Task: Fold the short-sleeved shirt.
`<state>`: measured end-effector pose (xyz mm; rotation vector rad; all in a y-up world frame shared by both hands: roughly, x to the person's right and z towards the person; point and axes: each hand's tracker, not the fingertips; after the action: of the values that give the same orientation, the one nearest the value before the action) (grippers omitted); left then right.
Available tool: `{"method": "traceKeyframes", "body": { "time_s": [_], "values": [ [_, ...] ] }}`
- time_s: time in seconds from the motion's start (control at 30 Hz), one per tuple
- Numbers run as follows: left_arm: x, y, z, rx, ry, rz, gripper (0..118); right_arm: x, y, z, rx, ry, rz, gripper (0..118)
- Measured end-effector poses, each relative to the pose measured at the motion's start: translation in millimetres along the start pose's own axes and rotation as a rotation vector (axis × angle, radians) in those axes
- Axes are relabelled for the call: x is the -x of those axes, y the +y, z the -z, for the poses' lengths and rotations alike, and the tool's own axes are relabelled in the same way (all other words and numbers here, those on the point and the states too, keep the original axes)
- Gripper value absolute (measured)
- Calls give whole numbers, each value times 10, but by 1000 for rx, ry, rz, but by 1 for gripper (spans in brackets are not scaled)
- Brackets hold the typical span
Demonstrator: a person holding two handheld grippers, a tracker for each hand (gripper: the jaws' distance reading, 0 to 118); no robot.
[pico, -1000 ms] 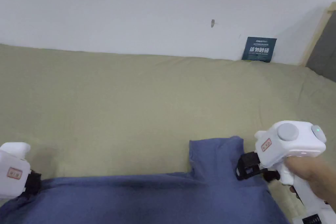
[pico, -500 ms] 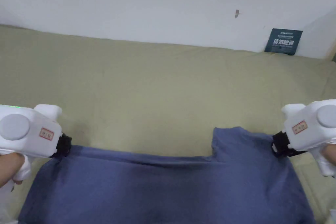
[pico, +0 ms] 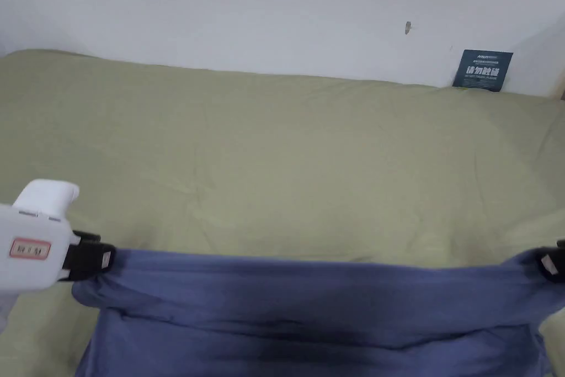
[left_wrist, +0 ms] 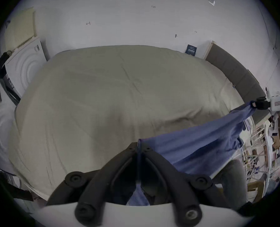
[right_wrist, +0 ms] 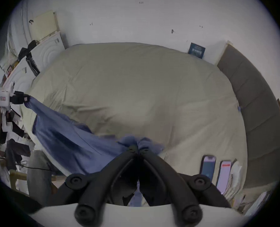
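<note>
The blue shirt (pico: 309,306) hangs stretched between the two claws, probably so it can be spread flat over the bed (pico: 276,163) beyond them before folding. The left claw (left_wrist: 139,146) is clamped on one end of the top edge, the right claw (right_wrist: 138,147) pinches the other end. Both are held level and wide apart, pointing inward, pulling the edge taut above the near side of the bed.

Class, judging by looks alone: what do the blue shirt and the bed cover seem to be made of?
Blue shirt: thin, matte woven cloth, probably cotton; it sags and creases between the grippers. Bed cover: matte olive fabric with soft wrinkles, perhaps cotton.
</note>
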<state>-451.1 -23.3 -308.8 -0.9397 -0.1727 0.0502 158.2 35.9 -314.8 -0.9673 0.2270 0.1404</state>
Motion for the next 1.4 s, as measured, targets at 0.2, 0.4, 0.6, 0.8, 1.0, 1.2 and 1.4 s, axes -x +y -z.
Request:
{"method": "traceKeyframes", "body": {
  "time_s": [0.2, 0.4, 0.6, 0.8, 1.0, 1.2, 1.4],
  "values": [
    [-118, -741, 42, 72, 25, 50, 1, 116, -948, 68, 51, 29, 66, 1],
    [-70, -1274, 305, 131, 50, 10, 1, 129, -1535, 377, 126, 3, 151, 1],
    [124, -1472, 430, 62, -9, -135, 42, 115, -1650, 610, 151, -1, 170, 4],
    [52, -1515, 84, -42, -123, -265, 90, 177, -1550, 223, 47, 21, 182, 76],
    [-474, -1061, -562, -222, -103, -126, 90, 578, -1181, -409, -184, 29, 234, 76],
    [-1450, -685, -250, -221, 4, -135, 57, 1352, -900, -91, -234, -105, 190, 71],
    [-2208, -885, 98, -160, 140, -17, 0, 1904, -1059, 268, -189, -256, 138, 1]
  ]
}}
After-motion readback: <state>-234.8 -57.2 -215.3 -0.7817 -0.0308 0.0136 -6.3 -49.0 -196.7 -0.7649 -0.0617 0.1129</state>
